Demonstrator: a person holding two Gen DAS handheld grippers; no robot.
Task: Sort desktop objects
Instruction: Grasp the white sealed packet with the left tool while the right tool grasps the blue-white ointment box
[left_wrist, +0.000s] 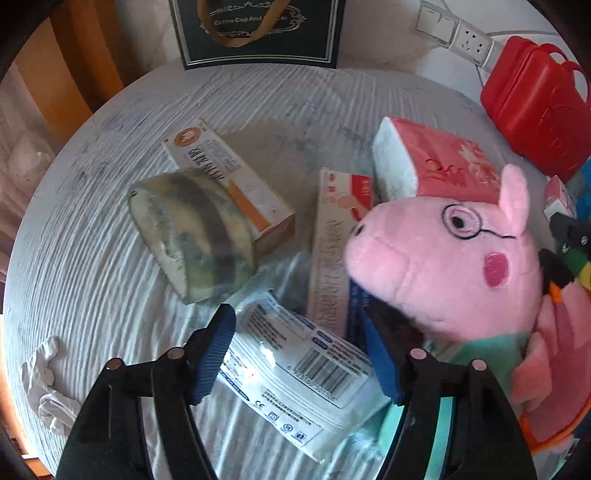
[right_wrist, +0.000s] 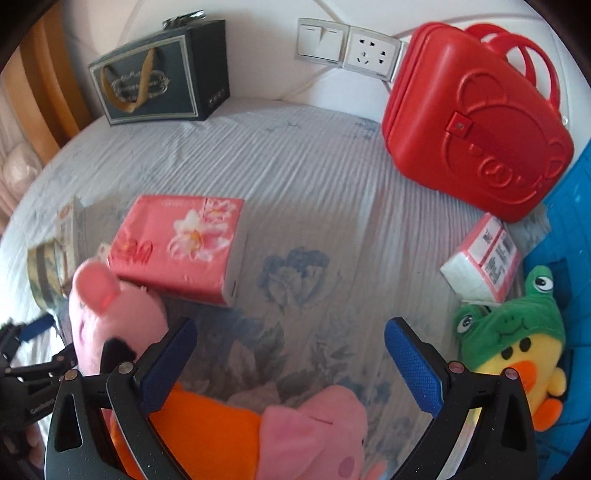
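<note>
From my left wrist, my left gripper (left_wrist: 295, 354) points down at the table (left_wrist: 92, 221), jaws apart, with a white packet (left_wrist: 295, 365) lying between the blue pads; I cannot tell whether the pads press it. Just past the packet a long white box (left_wrist: 332, 251) lies on end toward me, and a second box (left_wrist: 229, 177) with an orange stripe lies further left, a mottled pouch (left_wrist: 195, 232) leaning on it. A pink pig plush (left_wrist: 454, 266) with glasses crowds in from the right, its snout hanging over the long box and close to my right-hand pad. Behind it sits a red tissue pack (left_wrist: 436, 162), and beyond that a red case (left_wrist: 535, 110) near a wall socket (left_wrist: 469, 40). A dark gift bag (left_wrist: 258, 33) stands at the far edge. A white cloth (left_wrist: 48, 384) lies at lower left

From my right wrist, my right gripper (right_wrist: 291, 354) is wide open and holds nothing, only flowered table cover between the pads. Below it lies a second pig plush (right_wrist: 314, 435) in orange. The first pig's ear shows at left, touching the tissue pack (right_wrist: 181, 247). On the right a yellow duck plush (right_wrist: 517, 350) in a green frog hood sits just beside my pad, a small tissue pack (right_wrist: 484, 258) behind it, then the red case (right_wrist: 480, 122). A blue tray (right_wrist: 569, 221) runs along the right edge
</note>
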